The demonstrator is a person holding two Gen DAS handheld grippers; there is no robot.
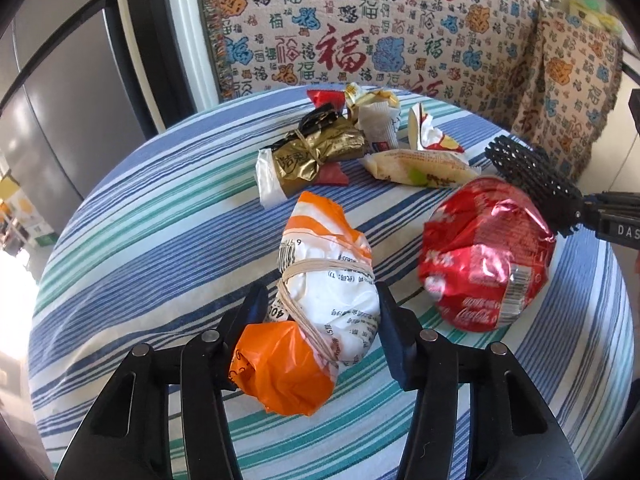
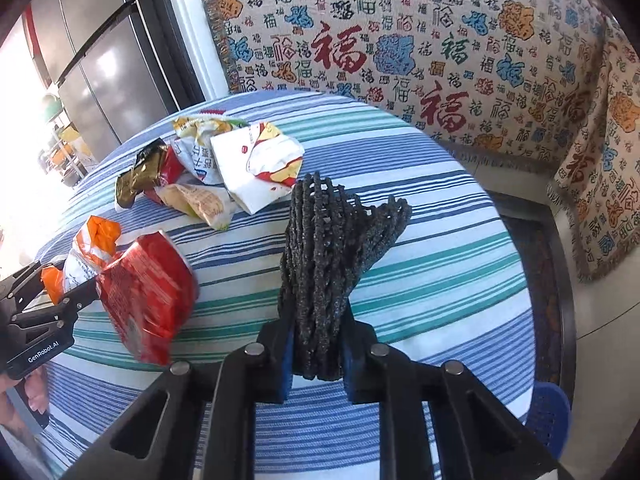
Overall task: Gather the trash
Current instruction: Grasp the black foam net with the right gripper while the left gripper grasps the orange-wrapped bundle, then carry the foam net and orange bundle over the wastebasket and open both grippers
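Left tongs (image 1: 320, 320) clamped on orange-white wrapper bundle (image 1: 320, 312), frame bottom centre; right tongs (image 2: 316, 348) gripping black mesh (image 2: 328, 260); red wrapper (image 1: 484, 260) beside.

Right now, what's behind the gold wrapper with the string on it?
Behind the gold wrapper sit a black wrapper and a red one. Their lower parts are hidden.

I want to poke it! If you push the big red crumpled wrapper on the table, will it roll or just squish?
The red wrapper would probably squish: it looks like thin, shiny crumpled film. It likely weighs little, so a push might slide it across the striped tablecloth. Its lumpy shape probably wouldn't roll far.
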